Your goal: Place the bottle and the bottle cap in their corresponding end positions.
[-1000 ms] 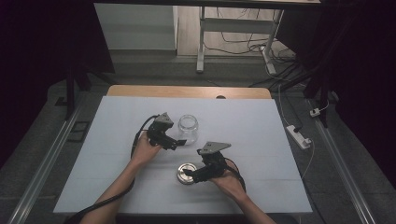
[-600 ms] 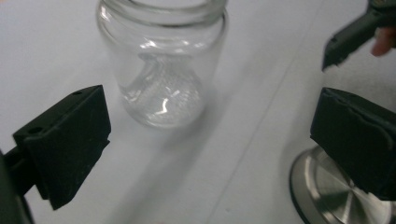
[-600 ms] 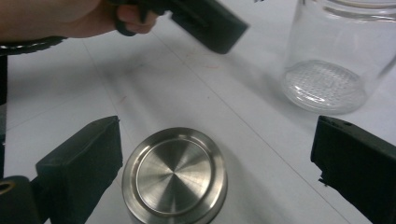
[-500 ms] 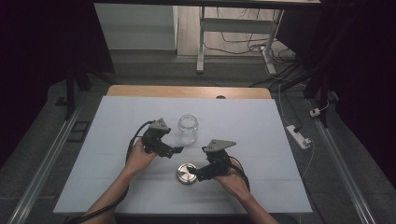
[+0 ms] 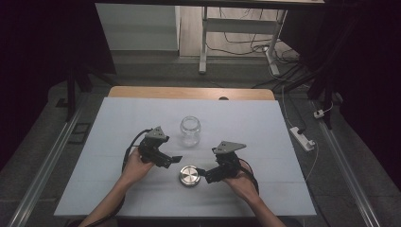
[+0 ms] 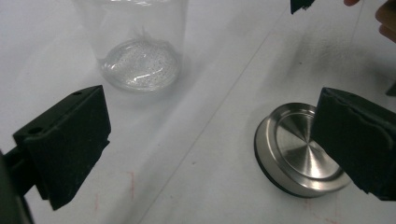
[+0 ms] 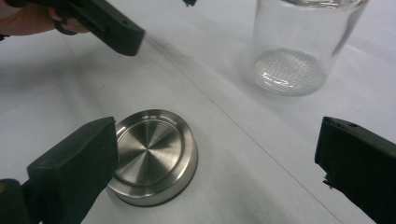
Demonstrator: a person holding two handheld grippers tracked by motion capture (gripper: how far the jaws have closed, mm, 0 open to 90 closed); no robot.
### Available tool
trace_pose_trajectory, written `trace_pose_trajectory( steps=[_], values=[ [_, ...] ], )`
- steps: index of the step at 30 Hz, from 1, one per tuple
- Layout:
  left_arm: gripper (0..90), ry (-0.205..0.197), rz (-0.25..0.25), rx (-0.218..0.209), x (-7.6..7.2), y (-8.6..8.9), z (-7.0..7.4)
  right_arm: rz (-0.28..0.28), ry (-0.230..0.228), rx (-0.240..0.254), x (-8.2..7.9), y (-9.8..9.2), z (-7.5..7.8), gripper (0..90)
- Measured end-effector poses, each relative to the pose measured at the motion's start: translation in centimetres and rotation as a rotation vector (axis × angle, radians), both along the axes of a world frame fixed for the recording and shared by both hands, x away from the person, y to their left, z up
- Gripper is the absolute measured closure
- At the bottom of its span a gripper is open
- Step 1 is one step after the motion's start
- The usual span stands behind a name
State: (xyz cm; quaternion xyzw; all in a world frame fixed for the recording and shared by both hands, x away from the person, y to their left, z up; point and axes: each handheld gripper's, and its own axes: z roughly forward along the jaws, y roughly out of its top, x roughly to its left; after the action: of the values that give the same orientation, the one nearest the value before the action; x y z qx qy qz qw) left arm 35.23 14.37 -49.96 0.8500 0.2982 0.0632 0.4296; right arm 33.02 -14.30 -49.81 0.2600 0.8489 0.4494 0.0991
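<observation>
Jaws wide apart beside the round, brushed-steel lid (image 5: 189,175).

One glass jar (image 5: 190,130), one steel lid (image 5: 189,175), two hand-held grippers: left (image 5: 171,161), right (image 5: 204,174); one white table (image 5: 265,142).

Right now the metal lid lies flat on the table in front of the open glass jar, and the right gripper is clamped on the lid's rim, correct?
Not quite. The right gripper is not clamped on the metal lid: its jaws have just been opening and stand wide with nothing between them, as the right gripper view shows. The lid does lie flat on the table, in front of the open glass jar.
</observation>
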Motion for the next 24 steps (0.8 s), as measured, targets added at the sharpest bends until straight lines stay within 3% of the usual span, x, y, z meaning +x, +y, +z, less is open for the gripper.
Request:
trace_pose_trajectory(
  steps=[12, 24],
  values=[
    [0.0, 0.003, 0.009, -0.011, -1.9, 1.2, 0.3, -0.019, -0.012, 0.000, -0.2, -1.3, 0.7, 0.0],
    [0.0, -0.001, 0.035, -0.006, -4.3, 3.6, 0.6, -0.036, -0.023, 0.005, -0.9, -2.6, 1.6, 0.0]
  ],
)
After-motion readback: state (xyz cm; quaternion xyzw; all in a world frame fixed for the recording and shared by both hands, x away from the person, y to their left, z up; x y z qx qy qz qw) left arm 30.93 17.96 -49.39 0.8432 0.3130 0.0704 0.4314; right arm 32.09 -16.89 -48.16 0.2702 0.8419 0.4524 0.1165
